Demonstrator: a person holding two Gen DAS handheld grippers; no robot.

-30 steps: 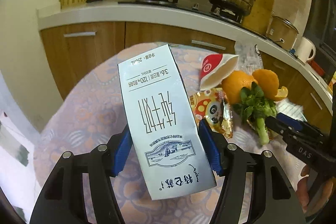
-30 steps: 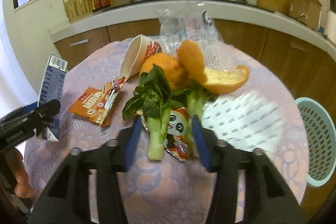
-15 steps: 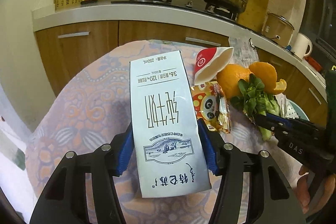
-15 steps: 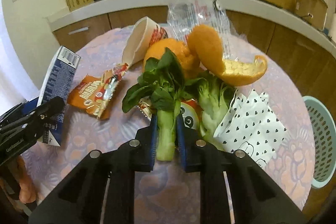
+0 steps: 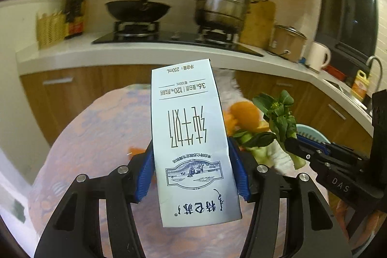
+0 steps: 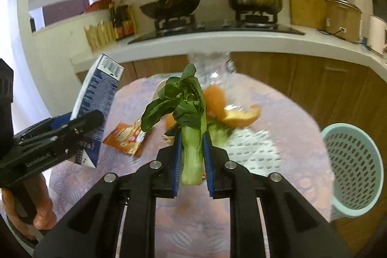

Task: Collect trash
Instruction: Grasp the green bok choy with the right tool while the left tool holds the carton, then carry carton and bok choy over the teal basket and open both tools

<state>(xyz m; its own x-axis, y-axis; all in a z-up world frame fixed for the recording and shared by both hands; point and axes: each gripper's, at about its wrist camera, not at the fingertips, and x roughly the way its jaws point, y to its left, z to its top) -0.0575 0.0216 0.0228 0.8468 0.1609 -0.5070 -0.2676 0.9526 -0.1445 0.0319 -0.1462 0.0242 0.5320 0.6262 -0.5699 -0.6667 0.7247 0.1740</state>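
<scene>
Holding a milk carton (image 5: 191, 137) in my left tool (image 5: 191, 173), pads pressed on its flat sides low down; it feels light and crushable, so I judge a gentle squeeze enough. My right tool (image 6: 192, 158) has just been closing, now pinching a bok choy (image 6: 186, 117) by its firm stalk, leaves floppy above the table (image 6: 278, 108), the basket (image 6: 355, 168) to its right.
</scene>
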